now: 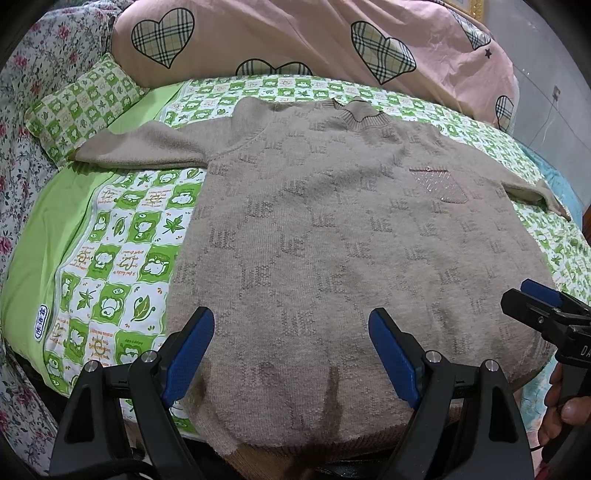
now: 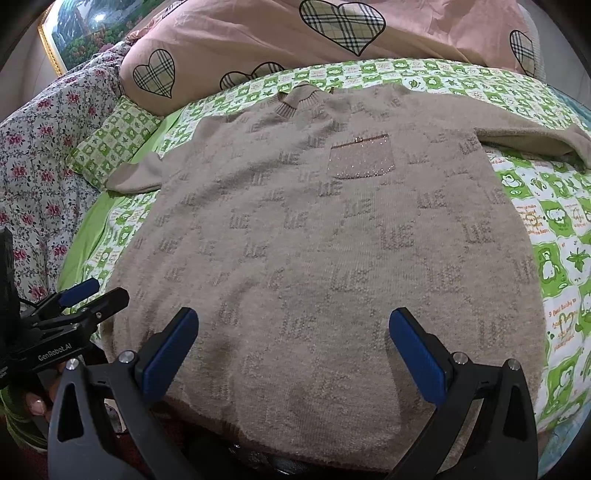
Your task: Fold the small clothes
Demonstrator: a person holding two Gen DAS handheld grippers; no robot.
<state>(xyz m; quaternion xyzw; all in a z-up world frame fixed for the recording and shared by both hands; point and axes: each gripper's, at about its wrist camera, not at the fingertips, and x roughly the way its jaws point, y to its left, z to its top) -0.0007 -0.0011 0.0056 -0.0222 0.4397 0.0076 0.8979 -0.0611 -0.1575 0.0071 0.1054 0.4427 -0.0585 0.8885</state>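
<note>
Both jaws spread wide and empty, the left gripper [image 1: 291, 354] and right gripper [image 2: 293, 354] hover above the hem of a beige knitted sweater [image 1: 332, 229] with a sparkly chest pocket [image 2: 360, 158], lying flat, sleeves outstretched, on a green-and-white checked bedsheet [image 1: 122, 236] below a pink heart-print pillow [image 2: 258, 33].

A home bedroom: a bed [image 1: 74, 221] with patterned sheets, pillow [image 1: 85, 107] and heart-print quilt [image 1: 295, 40]

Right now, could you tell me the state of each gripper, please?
Left gripper: open, holding nothing, above the sweater hem.
Right gripper: open, holding nothing.
</note>
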